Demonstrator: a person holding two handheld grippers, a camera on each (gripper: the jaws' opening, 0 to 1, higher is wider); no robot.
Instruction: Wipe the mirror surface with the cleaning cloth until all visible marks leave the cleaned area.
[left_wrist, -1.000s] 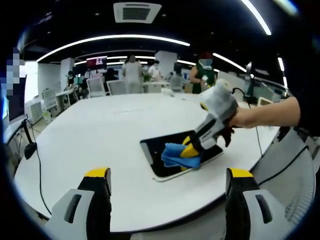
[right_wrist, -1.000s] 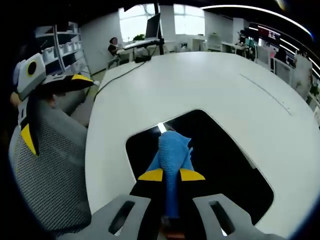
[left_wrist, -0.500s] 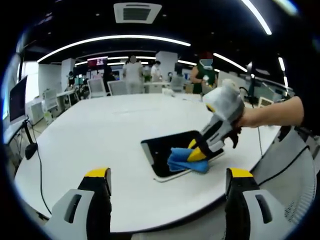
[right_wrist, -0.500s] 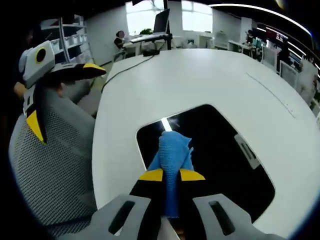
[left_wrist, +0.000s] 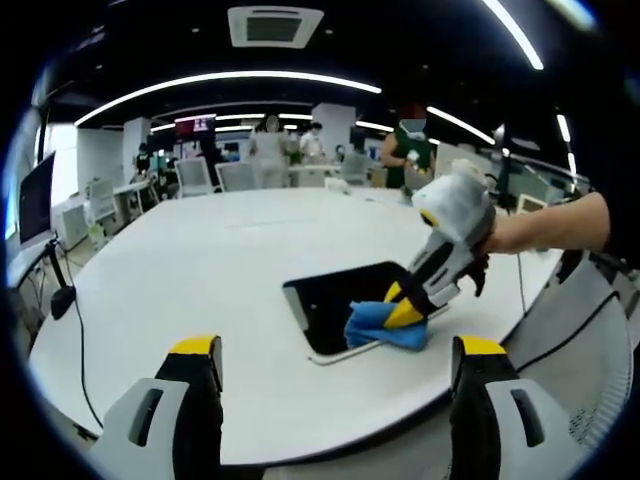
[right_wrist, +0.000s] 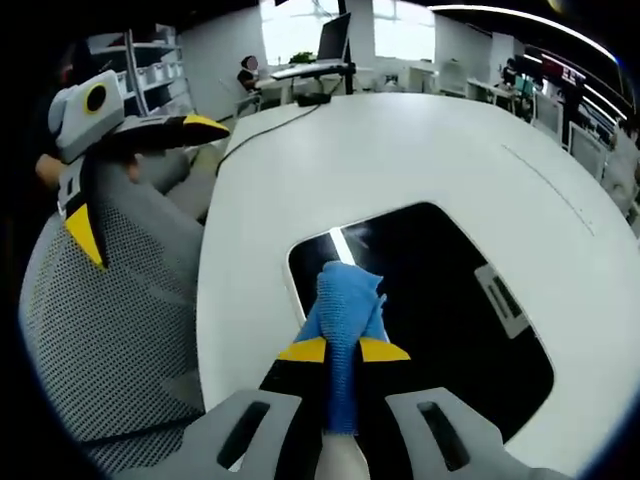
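while right gripper (right_wrist: 343, 350) fingers pinch blue cloth (right_wrist: 345, 300) on mirror (right_wrist: 440, 300), left gripper (left_wrist: 335, 345) fingers spread

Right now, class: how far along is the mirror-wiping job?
Done: the right tongs already grip the blue cloth, and it rests on the mirror lying on the white table. In hand: the cloth sits at the mirror's near edge. Left: whether marks remain cannot be told from the dark glass. The left tongs hang open, idle.
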